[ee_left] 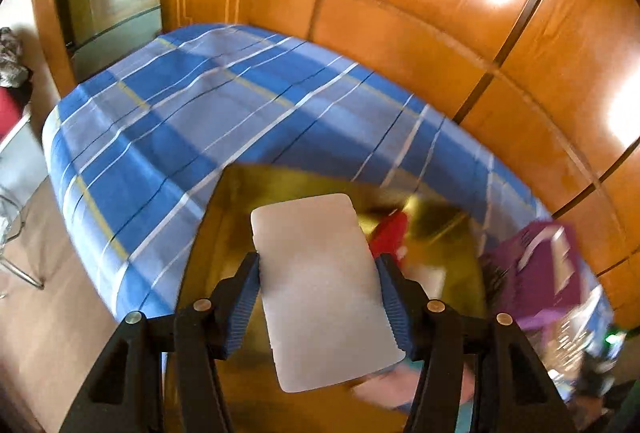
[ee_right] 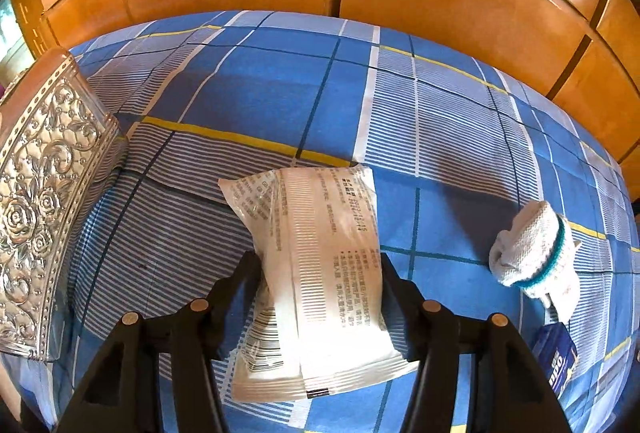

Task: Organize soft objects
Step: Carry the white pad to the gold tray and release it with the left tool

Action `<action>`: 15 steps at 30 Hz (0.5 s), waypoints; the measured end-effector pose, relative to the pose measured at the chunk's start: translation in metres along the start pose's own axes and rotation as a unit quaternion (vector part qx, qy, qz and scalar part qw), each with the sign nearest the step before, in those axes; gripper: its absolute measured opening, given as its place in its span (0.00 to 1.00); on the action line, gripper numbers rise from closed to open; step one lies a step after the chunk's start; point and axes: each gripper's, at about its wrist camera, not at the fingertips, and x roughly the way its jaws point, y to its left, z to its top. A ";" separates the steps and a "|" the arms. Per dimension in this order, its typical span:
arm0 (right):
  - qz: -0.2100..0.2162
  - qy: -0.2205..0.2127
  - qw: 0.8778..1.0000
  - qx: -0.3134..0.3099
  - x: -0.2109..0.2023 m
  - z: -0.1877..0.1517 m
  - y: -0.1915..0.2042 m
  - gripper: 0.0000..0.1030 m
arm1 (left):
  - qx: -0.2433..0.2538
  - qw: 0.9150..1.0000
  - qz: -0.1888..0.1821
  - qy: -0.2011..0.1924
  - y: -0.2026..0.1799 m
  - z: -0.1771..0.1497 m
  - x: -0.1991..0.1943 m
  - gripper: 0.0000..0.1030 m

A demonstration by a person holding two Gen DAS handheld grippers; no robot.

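Gold box [ee_left: 224,233] blurred behind white pad [ee_left: 320,285]; contents indistinct.

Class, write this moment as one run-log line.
left gripper: shut on white pad | right gripper: shut on packet | rolled sock: on bed

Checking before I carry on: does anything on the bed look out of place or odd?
Nothing spilled or damaged. The white packet sits skewed between the right gripper fingers, its near end crumpled. The rolled white sock lies loose on the blue plaid bedsheet. The left view is blurred.
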 end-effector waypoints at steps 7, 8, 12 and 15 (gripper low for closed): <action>-0.015 -0.002 1.000 0.023 -0.002 -0.004 0.003 0.56 | 0.034 0.999 0.033 0.021 0.005 -0.048 0.030 0.67; -0.017 -0.001 1.000 0.024 -0.002 -0.005 0.003 0.56 | 0.039 0.998 0.036 0.020 0.002 -0.055 0.032 0.75; -0.020 0.004 0.999 0.034 -0.001 -0.004 0.002 0.56 | 0.056 0.998 0.037 0.010 -0.008 -0.071 0.032 0.83; -0.020 0.013 0.999 0.036 0.000 -0.002 0.001 0.55 | 0.061 0.997 0.041 -0.004 -0.012 -0.079 0.025 0.84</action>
